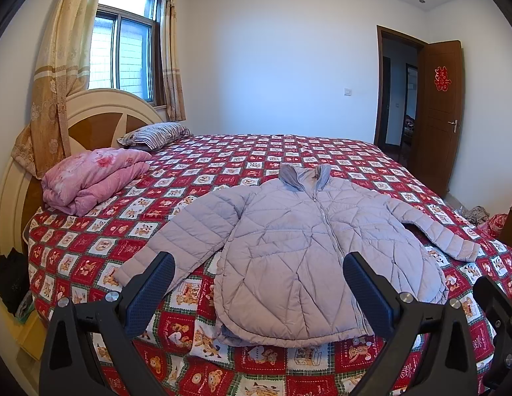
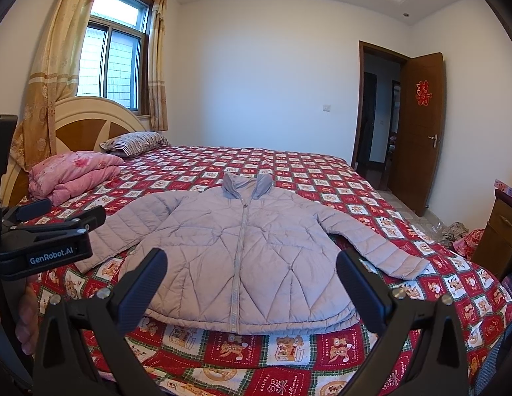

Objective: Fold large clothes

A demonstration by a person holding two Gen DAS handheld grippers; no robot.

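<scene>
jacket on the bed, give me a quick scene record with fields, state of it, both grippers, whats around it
garment: lilac quilted jacket, flat, front up, zipped
sleeves: both spread outward, not yet folded
collar: points toward the far side of the bed
surface: red bear-print bedspread
left gripper: open, above the near hem, holding nothing
right gripper: open, above the near hem, holding nothing
nearby: folded pink quilt and striped pillow by the headboard, apart from the jacket
fold progress: none visible

Home bedroom, bed (image 1: 223,151), pillow (image 1: 157,135), curtains (image 1: 57,66)
</scene>
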